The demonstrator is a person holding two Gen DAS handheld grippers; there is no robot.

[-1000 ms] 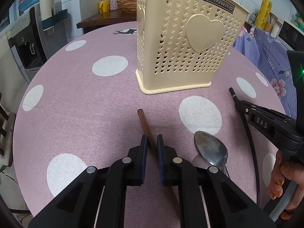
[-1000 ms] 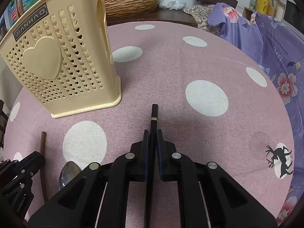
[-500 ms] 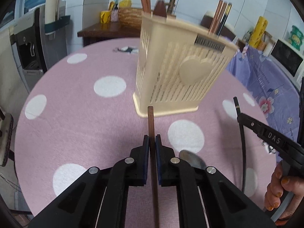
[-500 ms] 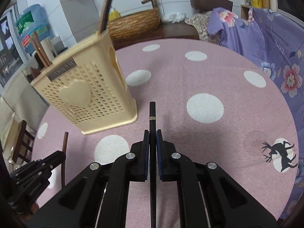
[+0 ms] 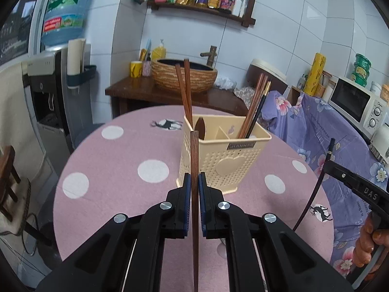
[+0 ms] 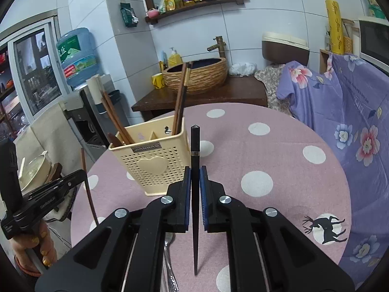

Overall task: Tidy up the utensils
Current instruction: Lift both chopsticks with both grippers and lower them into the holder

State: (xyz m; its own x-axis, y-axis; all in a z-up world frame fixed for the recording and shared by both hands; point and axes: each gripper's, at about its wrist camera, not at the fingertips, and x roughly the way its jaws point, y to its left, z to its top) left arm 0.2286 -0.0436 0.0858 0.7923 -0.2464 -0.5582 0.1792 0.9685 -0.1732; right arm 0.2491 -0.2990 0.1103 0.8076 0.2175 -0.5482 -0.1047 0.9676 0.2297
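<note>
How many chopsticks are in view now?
7: a brown chopstick in the left gripper, a black chopstick in the right gripper, two in the utensil holder's left compartment, three in its right; more may be hidden.

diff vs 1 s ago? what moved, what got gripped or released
Both grippers rose well above the table. Left gripper closed on the brown chopstick and lifted it off the pink tablecloth; right gripper raised its black chopstick, already clamped. Nothing released. The cream holder and the spoon stayed put.
</note>
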